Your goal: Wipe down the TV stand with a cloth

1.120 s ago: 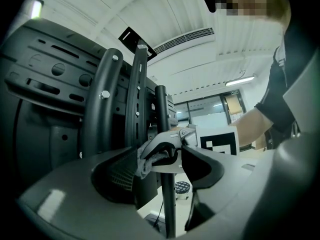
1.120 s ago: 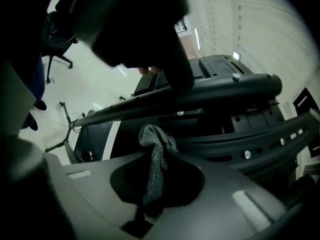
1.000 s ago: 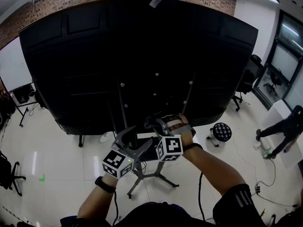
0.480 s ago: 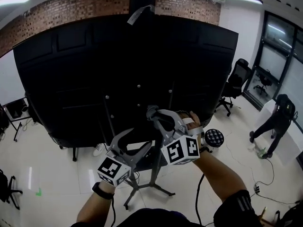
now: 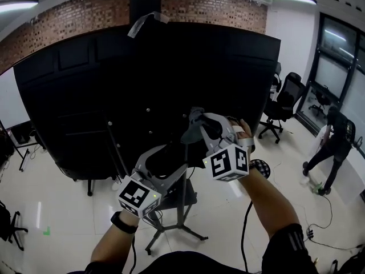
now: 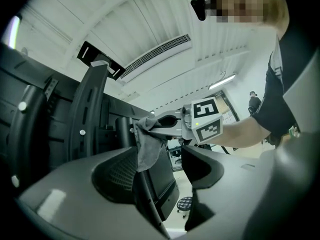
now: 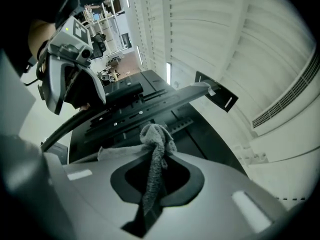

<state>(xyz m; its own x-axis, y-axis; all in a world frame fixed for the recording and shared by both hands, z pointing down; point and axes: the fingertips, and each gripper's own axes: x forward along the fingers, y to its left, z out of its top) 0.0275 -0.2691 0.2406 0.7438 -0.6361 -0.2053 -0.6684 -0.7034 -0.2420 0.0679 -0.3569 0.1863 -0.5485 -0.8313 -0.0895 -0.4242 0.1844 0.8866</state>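
- Right hand-held gripper [image 7: 156, 181]: your jaws are pinched on the grey cloth [image 7: 156, 139], which bunches above them and hangs down between them. You hold it raised before the black back panel of the TV [image 5: 142, 79]; whether the cloth touches the panel cannot be told.
- Left hand-held gripper [image 6: 162, 176]: your jaws are spread with nothing gripped. It sits lower than the right one and just to its left.
- TV stand [image 5: 181, 210]: dark post on splayed legs, standing on the pale floor [image 5: 63, 193] below both grippers.
- Surroundings: brick wall [image 5: 74, 16] above the TV; office chair [image 5: 288, 96] and a person [image 5: 335, 137] at the far right.
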